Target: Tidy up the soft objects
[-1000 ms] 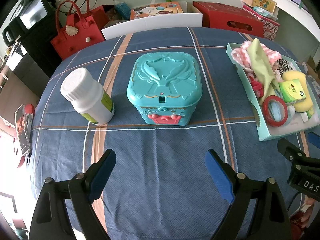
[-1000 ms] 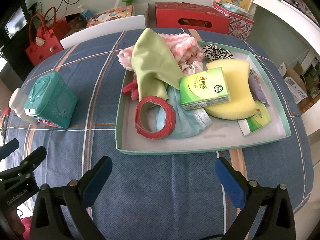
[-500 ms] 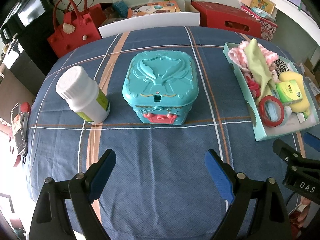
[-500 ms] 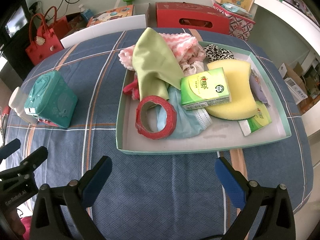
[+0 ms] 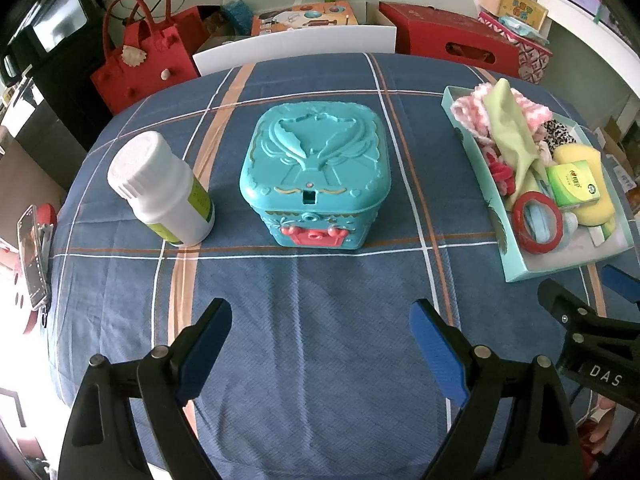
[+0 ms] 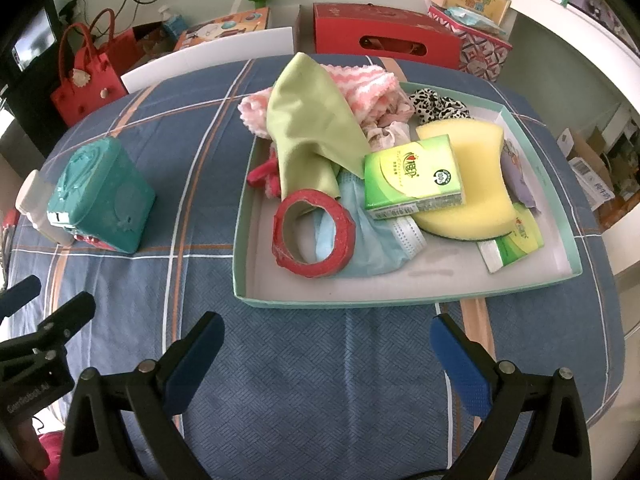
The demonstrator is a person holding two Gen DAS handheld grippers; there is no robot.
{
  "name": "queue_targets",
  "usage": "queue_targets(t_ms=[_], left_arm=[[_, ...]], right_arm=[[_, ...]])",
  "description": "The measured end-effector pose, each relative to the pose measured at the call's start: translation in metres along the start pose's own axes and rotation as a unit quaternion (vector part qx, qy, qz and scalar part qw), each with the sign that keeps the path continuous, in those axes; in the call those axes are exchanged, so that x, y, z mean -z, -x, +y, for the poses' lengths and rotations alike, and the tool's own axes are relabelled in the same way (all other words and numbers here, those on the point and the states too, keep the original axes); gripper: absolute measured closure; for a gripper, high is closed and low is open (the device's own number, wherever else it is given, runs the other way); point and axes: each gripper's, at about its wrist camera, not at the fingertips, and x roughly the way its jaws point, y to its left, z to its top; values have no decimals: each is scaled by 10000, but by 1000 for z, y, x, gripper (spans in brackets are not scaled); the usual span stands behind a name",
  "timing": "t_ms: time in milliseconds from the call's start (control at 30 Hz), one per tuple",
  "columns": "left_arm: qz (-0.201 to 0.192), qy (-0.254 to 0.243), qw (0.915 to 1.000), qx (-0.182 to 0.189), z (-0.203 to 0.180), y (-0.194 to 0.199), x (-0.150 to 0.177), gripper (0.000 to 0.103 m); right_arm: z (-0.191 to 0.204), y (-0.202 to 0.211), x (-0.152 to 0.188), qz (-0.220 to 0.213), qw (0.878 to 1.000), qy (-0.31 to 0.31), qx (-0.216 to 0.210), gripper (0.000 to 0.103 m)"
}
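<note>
A shallow teal tray (image 6: 400,302) on the blue checked tablecloth holds a green cloth (image 6: 312,128), a pink-white towel (image 6: 360,84), a leopard scrunchie (image 6: 438,105), a yellow sponge (image 6: 480,176), a green tissue pack (image 6: 414,176), a blue face mask (image 6: 376,248) and a red tape roll (image 6: 314,232). My right gripper (image 6: 326,344) is open and empty, in front of the tray's near rim. My left gripper (image 5: 322,332) is open and empty, in front of a closed teal box (image 5: 316,172). The tray also shows in the left wrist view (image 5: 520,276), at the right.
A white bottle (image 5: 162,188) stands left of the teal box. A phone (image 5: 34,256) lies at the table's left edge. Red bags (image 5: 140,60), a white chair back (image 5: 296,48) and red boxes (image 5: 448,42) stand beyond the far edge.
The left gripper has drawn back and turned slightly, so the box and tray look smaller and sit further left. The right view is almost the same. Both grippers stayed open.
</note>
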Motion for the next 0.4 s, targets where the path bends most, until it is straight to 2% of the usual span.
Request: queue_targets(t_ms=[167, 400], left_arm=[[65, 137, 9995, 260, 3, -1, 1, 12], [-55, 106, 9996, 260, 2, 3, 2, 12]], right_arm=[[-1, 0, -2, -1, 10000, 6, -9, 0], [-2, 0, -3, 5, 10000, 8, -12, 0]])
